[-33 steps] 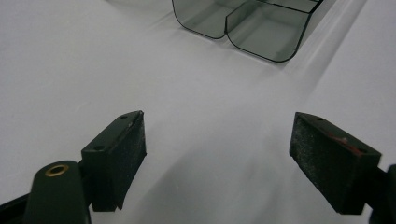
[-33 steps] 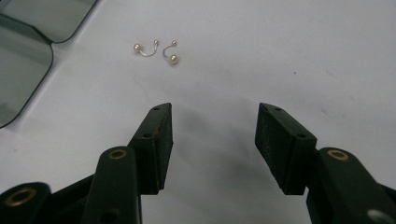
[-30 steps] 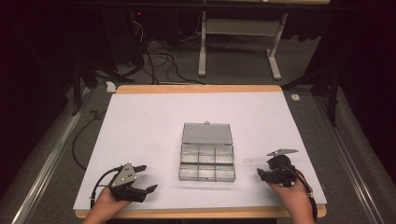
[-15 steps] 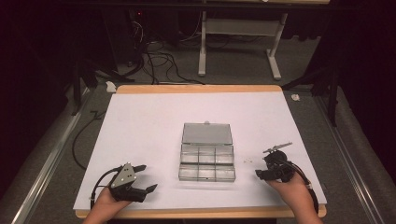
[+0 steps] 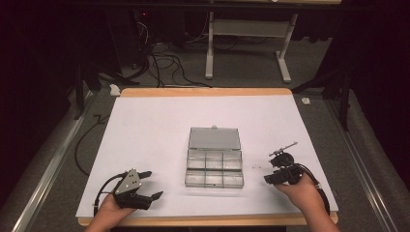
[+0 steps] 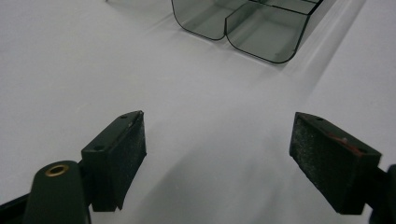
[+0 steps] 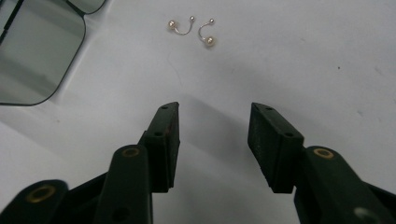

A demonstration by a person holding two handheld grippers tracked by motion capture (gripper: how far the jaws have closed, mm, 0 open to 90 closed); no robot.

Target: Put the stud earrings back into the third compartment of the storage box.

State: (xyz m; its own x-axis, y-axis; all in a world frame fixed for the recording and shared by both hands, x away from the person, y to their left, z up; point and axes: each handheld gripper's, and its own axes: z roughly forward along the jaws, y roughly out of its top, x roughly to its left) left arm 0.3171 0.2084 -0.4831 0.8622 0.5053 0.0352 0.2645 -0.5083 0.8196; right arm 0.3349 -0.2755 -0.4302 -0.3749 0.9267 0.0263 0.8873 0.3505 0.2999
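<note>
On the white desk (image 5: 159, 140), just past the half-open, empty jaws of the right gripper (image 7: 212, 135) that have just been closing, lie two tiny curved gold earrings with pearl balls (image 7: 191, 29) beside the clear plastic compartment box (image 5: 214, 166), and they are so small and thin that the jaws could slip off or flick them away.

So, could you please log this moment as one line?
right gripper: open, jaws just closing, nothing between | two small pearl-tipped gold earrings: ahead on white table | clear plastic compartment box: lid open

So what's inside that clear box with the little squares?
The clear box lies open, lid back. Its compartments look bare from above. Two tiny pearl earrings lie outside on the table, ahead of the right gripper.
</note>
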